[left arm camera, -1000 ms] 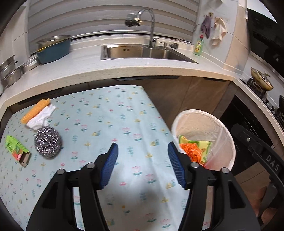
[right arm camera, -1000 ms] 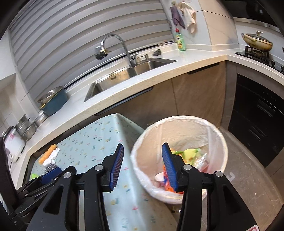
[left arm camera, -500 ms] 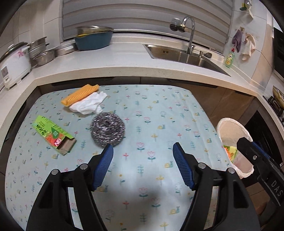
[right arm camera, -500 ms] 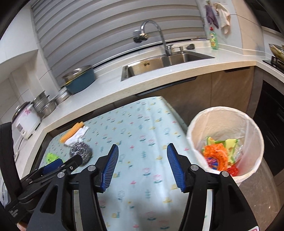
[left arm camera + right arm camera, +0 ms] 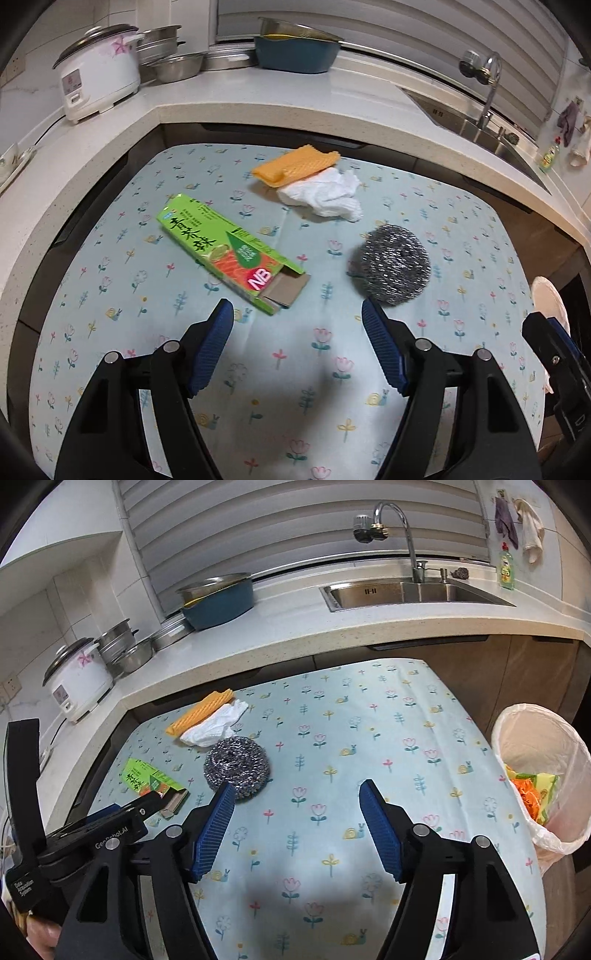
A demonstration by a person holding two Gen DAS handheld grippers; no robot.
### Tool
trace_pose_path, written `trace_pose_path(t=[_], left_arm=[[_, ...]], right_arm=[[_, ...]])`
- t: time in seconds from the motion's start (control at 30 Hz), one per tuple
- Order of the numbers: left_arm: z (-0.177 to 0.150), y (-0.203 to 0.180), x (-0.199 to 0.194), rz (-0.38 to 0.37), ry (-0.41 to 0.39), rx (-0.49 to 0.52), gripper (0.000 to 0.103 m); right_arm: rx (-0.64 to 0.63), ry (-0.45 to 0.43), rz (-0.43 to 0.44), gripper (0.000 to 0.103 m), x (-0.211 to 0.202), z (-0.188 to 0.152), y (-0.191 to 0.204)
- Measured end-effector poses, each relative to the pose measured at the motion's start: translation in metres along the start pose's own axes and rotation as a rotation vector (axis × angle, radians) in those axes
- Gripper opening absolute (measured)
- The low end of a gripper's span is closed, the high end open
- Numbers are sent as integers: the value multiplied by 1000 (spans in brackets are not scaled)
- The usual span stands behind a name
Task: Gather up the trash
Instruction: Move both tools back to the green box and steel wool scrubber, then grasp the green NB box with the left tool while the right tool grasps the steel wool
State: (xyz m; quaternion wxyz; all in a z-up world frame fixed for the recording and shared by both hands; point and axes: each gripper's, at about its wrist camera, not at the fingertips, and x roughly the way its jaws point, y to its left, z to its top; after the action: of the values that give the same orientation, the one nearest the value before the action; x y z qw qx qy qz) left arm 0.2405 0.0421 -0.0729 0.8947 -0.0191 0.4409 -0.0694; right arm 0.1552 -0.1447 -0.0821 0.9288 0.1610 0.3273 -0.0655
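On the flowered tablecloth (image 5: 325,369) lie a green carton with an open end (image 5: 229,251), a steel wool scourer (image 5: 395,266), a crumpled white tissue (image 5: 325,194) and an orange cloth (image 5: 295,168). My left gripper (image 5: 297,314) is open and empty, just short of the carton's open end and the scourer. My right gripper (image 5: 295,794) is open and empty above the cloth, right of the scourer (image 5: 236,764); the carton (image 5: 151,781) is partly behind the left gripper's body. A lined trash bin (image 5: 543,775) with orange and green wrappers stands right of the table.
A stone counter wraps the back with a rice cooker (image 5: 96,70), steel pots (image 5: 170,59), a blue basin (image 5: 295,51), and a sink (image 5: 406,592) with tap. Dish soap (image 5: 506,568) stands at the far right. The table's right edge drops off toward the bin.
Both grippers have swung left, away from the bin and toward the table's items. The left gripper now faces the carton and scourer closely. Both stay open and empty.
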Motion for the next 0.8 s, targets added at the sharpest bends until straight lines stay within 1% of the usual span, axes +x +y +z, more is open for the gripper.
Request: trace_pose_path(t=[0.13, 0.2, 0.3, 0.37, 0.4, 0.43, 0.5, 0.57, 0.7, 0.8], left_arm=[[7, 19, 9, 23, 14, -37, 71], [11, 27, 15, 32, 22, -53, 71], [17, 37, 24, 39, 33, -83, 73], [22, 43, 30, 37, 35, -105, 77], [25, 46, 34, 44, 35, -118, 82], [27, 48, 37, 47, 36, -129, 86], [32, 51, 46, 64, 46, -144, 86], [36, 55, 57, 78, 68, -166, 87], [40, 59, 78, 103, 117, -208, 87], [41, 61, 91, 104, 144, -228, 87]], right_arm=[[-15, 19, 11, 70, 19, 2, 18], [-24, 30, 17, 73, 29, 3, 26], [-46, 43, 21, 73, 44, 4, 37], [-58, 51, 22, 74, 54, 6, 44], [-61, 56, 22, 75, 60, 7, 47], [-64, 59, 22, 75, 65, 8, 49], [-67, 61, 20, 79, 74, 10, 53], [-69, 61, 15, 80, 83, 13, 55], [-71, 77, 17, 81, 102, 16, 59], [-73, 88, 17, 81, 115, 16, 61]])
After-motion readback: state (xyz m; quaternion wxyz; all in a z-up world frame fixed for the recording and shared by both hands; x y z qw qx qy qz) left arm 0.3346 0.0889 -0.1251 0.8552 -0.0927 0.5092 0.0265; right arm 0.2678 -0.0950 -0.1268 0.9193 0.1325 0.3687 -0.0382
